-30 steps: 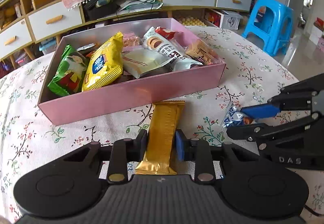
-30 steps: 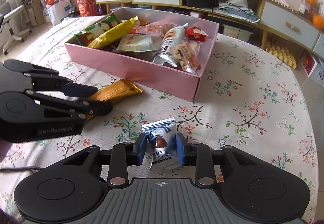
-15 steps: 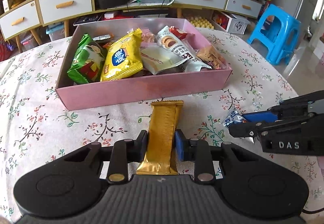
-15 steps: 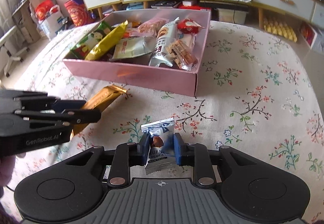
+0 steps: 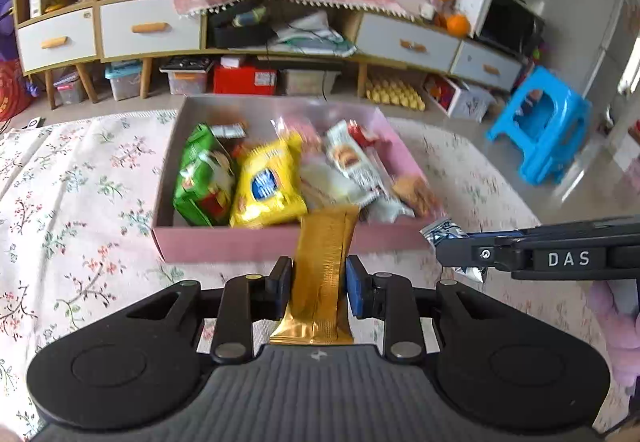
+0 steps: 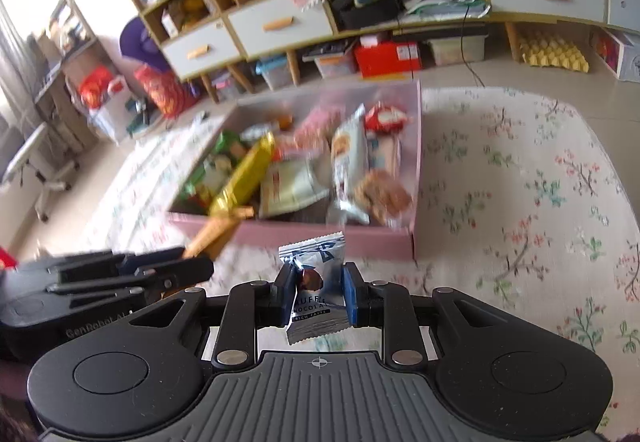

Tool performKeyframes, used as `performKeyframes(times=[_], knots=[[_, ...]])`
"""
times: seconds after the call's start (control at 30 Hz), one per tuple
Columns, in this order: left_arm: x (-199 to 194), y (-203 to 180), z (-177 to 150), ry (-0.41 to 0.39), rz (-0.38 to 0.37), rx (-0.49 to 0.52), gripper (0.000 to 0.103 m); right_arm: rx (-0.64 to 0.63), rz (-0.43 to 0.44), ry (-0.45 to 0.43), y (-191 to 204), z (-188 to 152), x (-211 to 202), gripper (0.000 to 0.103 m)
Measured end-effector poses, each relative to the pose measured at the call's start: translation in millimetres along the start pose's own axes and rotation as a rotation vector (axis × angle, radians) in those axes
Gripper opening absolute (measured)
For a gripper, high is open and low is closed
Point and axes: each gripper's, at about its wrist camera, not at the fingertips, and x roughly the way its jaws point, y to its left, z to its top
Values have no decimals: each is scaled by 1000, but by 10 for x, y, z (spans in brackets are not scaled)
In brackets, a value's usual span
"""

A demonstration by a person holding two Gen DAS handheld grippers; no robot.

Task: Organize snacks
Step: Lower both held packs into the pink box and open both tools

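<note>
My left gripper [image 5: 318, 278] is shut on a long gold snack bar [image 5: 324, 262], held off the table with its far end over the near wall of the pink box [image 5: 224, 244]. My right gripper [image 6: 316, 292] is shut on a small silver-and-blue chocolate packet [image 6: 316, 274], also lifted, just short of the pink box [image 6: 320, 238]. The box holds several snack bags, among them a green one [image 5: 204, 182] and a yellow one [image 5: 268, 182]. Each gripper shows in the other's view: the right gripper [image 5: 448, 248] at the right, the left gripper [image 6: 188, 262] at the left.
The box sits on a table with a floral cloth [image 5: 80, 210]. Behind it stand a low cabinet with white drawers [image 5: 148, 28], storage boxes on the floor and a blue plastic stool [image 5: 548, 122] at the right. Bare cloth lies right of the box [image 6: 520, 182].
Both grippers have risen from the cloth with their snacks, and their views have rolled. The gold bar and the chocolate packet now hang near the box's front wall.
</note>
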Motion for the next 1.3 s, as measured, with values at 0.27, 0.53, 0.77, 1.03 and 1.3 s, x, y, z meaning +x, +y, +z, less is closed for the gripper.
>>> performKeyframes(times=[0.27,0.53,0.77,1.03,1.3], knots=[[104,163,168,-45,-19,-151,6,143,30,-108,-160,323,41,23],[230,205,161,86,-72,-135,26,249,36,-77,-342,323,228,24],[336,104,-99,208,-7,69,33,209,28,-31,-285,243,204,24],[473,-37,-237,302,-22,171,51,208,54,-118,-239,327,252,27],[474,-150,-358,285,41,280,39,242,88,-172,-267,297,276,49]])
